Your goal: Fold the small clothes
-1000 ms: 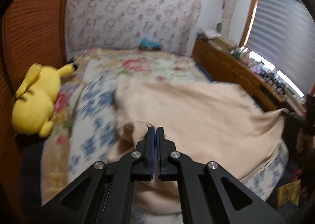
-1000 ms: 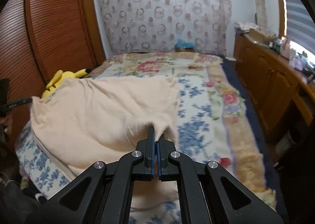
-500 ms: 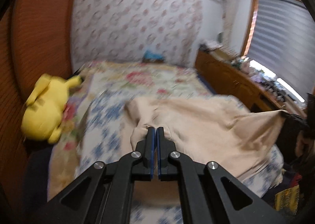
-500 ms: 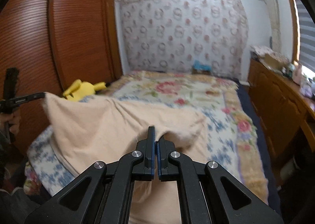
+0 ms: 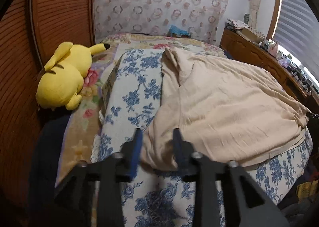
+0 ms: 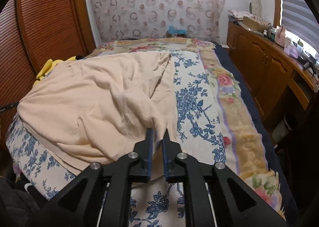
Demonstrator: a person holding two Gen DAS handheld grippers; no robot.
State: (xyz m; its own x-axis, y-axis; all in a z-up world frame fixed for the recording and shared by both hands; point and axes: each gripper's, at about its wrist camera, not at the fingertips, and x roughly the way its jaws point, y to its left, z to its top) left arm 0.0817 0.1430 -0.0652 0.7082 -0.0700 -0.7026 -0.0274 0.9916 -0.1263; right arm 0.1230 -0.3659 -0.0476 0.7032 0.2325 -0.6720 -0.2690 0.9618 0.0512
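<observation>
Both tongs are opening, the left tongs (image 5: 157,137) and right tongs (image 6: 158,136) each letting go a near corner of the beige garment (image 5: 229,103) spread on the floral bed (image 6: 195,95), so next comes regripping for another fold.

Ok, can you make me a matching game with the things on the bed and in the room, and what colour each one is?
Things:
1. plush toy
2. garment
3. cover under the garment
4. wardrobe door

Colours:
A. white with blue flowers
B. reddish brown
C. yellow
D. pale peach

Right pairs: 1-C, 2-D, 3-A, 4-B.
</observation>
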